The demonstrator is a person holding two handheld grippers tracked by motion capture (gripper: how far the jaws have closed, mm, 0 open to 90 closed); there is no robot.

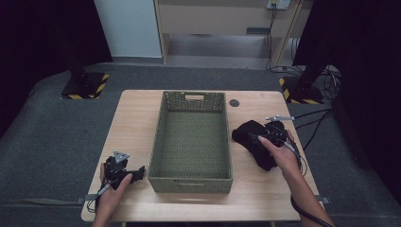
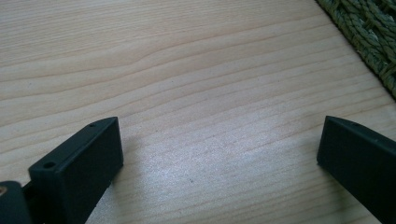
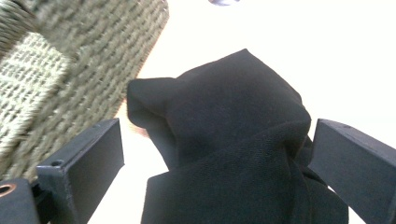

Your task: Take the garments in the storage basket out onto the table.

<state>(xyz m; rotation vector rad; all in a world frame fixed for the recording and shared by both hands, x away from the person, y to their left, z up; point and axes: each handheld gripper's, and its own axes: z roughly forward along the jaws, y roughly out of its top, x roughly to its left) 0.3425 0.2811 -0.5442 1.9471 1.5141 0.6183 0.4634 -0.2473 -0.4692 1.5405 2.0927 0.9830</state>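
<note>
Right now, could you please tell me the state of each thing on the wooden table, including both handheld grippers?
Green woven rectangular basket: upright, empty.
Black folded cloth: bunched on the table right of the basket, lying between the right gripper's jaws, not pinched.
Right gripper: open, over the cloth.
Left gripper: open, nothing between its jaws, low over bare wood left of the basket.
Light wooden table: carries the basket and the cloth.
</note>
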